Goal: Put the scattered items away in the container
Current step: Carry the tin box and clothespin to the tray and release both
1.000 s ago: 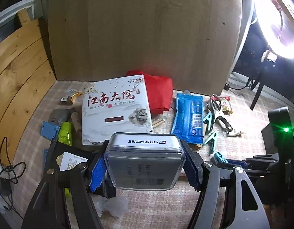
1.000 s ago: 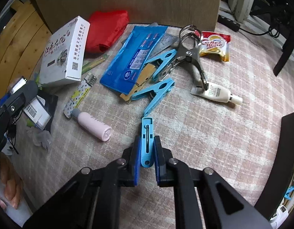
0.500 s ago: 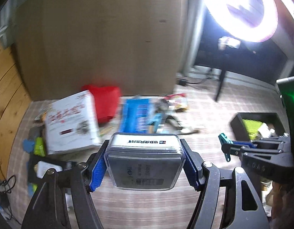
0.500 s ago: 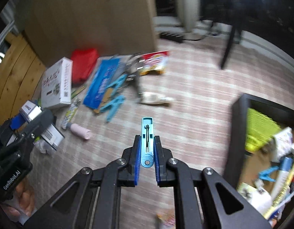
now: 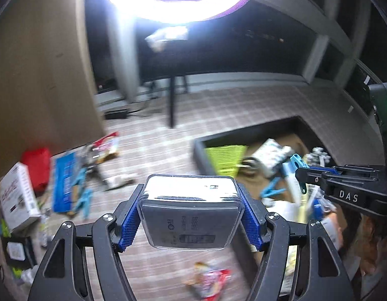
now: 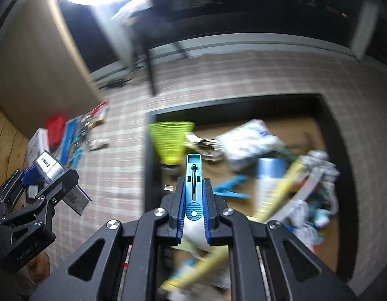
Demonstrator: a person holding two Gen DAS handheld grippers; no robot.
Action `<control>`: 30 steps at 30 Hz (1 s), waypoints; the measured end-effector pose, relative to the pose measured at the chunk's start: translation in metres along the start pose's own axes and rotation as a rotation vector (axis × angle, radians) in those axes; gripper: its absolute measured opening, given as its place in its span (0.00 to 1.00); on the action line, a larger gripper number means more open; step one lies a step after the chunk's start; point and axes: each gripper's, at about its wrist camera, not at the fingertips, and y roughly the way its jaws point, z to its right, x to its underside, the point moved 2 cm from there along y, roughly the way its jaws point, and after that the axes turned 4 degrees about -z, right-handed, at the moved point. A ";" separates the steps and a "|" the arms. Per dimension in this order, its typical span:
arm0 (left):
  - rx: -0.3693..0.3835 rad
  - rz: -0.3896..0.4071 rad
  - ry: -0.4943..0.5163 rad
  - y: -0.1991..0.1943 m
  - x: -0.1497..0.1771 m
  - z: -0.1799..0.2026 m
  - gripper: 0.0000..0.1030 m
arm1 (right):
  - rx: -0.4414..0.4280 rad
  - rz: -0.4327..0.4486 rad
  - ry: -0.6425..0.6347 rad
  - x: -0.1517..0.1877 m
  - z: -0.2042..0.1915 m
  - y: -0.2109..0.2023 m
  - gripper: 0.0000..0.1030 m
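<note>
1. Your right gripper point(image 6: 193, 200) is clamped on a blue clothespin point(image 6: 194, 175) and hangs over the dark container point(image 6: 149, 150), just inside its left wall. Judged from this, the step in hand is the drop: let the jaws part only once the pin stands over the bare brown floor, away from the yellow-green basket point(image 6: 168, 138) and the heaped items on the right.
2. Your left gripper point(image 5: 192, 213) is closed on a silvery rectangular tin point(image 5: 190, 210), held above the checked mat point(image 5: 155, 138) beside the container's near wall. Bring it across the rim before you release.
3. The clothespin's long axis runs straight forward along the fingers, its free tip pointing away from you into the container.
4. The tin's long axis lies crosswise between the pads point(image 5: 129, 222), its labelled end facing the camera.
5. Both views are blurred; finer contents cannot be told.
</note>
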 end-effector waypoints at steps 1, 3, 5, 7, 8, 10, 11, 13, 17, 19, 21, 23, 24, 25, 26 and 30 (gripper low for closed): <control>0.011 -0.003 0.012 0.002 -0.002 0.008 0.65 | 0.008 0.004 0.019 0.002 0.011 -0.004 0.12; 0.031 -0.008 0.038 0.005 -0.006 0.025 0.65 | 0.030 0.014 0.060 0.007 0.036 -0.012 0.12; 0.044 -0.009 0.066 0.006 -0.009 0.042 0.65 | 0.045 0.020 0.088 0.011 0.054 -0.017 0.12; 0.058 -0.010 0.092 0.006 -0.011 0.058 0.65 | 0.056 0.025 0.114 0.015 0.071 -0.022 0.12; 0.063 -0.011 0.102 0.007 -0.011 0.066 0.65 | 0.060 0.026 0.122 0.017 0.077 -0.024 0.12; 0.072 -0.014 0.123 0.009 -0.013 0.079 0.65 | 0.068 0.031 0.144 0.021 0.088 -0.028 0.12; 0.074 -0.014 0.131 0.009 -0.013 0.083 0.65 | 0.070 0.032 0.150 0.022 0.092 -0.029 0.12; 0.079 -0.018 0.147 0.011 -0.014 0.093 0.66 | 0.071 0.035 0.156 0.024 0.099 -0.031 0.12; 0.081 -0.016 0.161 0.011 -0.016 0.102 0.66 | 0.079 0.048 0.162 0.026 0.103 -0.033 0.25; 0.079 -0.011 0.169 0.010 -0.016 0.104 0.66 | 0.076 0.055 0.165 0.027 0.103 -0.034 0.28; 0.077 -0.007 0.171 0.009 -0.016 0.103 0.65 | 0.072 0.053 0.166 0.027 0.102 -0.033 0.28; 0.075 -0.008 0.166 0.009 -0.015 0.100 0.65 | 0.068 0.053 0.161 0.026 0.099 -0.032 0.28; 0.073 -0.007 0.164 0.009 -0.015 0.098 0.65 | 0.064 0.053 0.154 0.024 0.097 -0.031 0.28; 0.070 -0.007 0.161 0.009 -0.015 0.096 0.65 | 0.063 0.053 0.152 0.025 0.095 -0.030 0.28; 0.067 -0.007 0.156 0.009 -0.015 0.094 0.64 | 0.062 0.051 0.145 0.024 0.093 -0.030 0.28; 0.055 -0.002 0.137 0.006 -0.014 0.081 0.64 | 0.052 0.052 0.121 0.018 0.080 -0.028 0.28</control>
